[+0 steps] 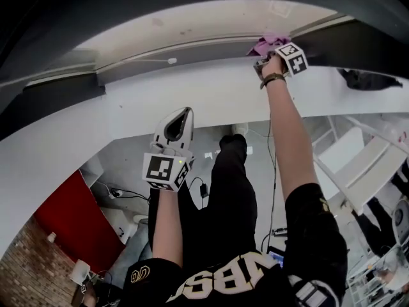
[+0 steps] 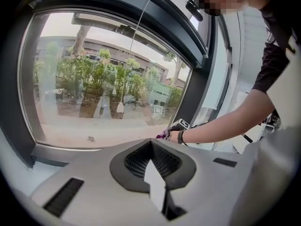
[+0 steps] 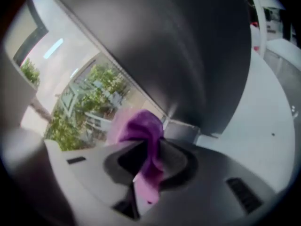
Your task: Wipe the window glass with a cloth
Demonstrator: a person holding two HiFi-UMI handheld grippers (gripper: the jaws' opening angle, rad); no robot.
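Note:
The purple cloth (image 1: pixel 271 42) is bunched in my right gripper (image 1: pixel 267 57), which is shut on it and pressed up at the lower right corner of the window glass (image 2: pixel 103 79). In the right gripper view the cloth (image 3: pixel 143 131) sticks out between the jaws of that gripper (image 3: pixel 148 149), right by the dark frame (image 3: pixel 178 46) and the glass (image 3: pixel 84 93). The left gripper view shows the cloth (image 2: pixel 163 134) touching the pane at its bottom edge. My left gripper (image 1: pixel 179 123) hangs lower, away from the window, shut and empty (image 2: pixel 153 147).
A white sill (image 1: pixel 211 94) runs below the dark window frame (image 2: pixel 200 74). Below lie a red panel (image 1: pixel 64 210), floor cables (image 1: pixel 201 187) and a white slatted frame (image 1: pixel 364 171) at the right. A dark object (image 1: pixel 367 80) rests on the sill at the right.

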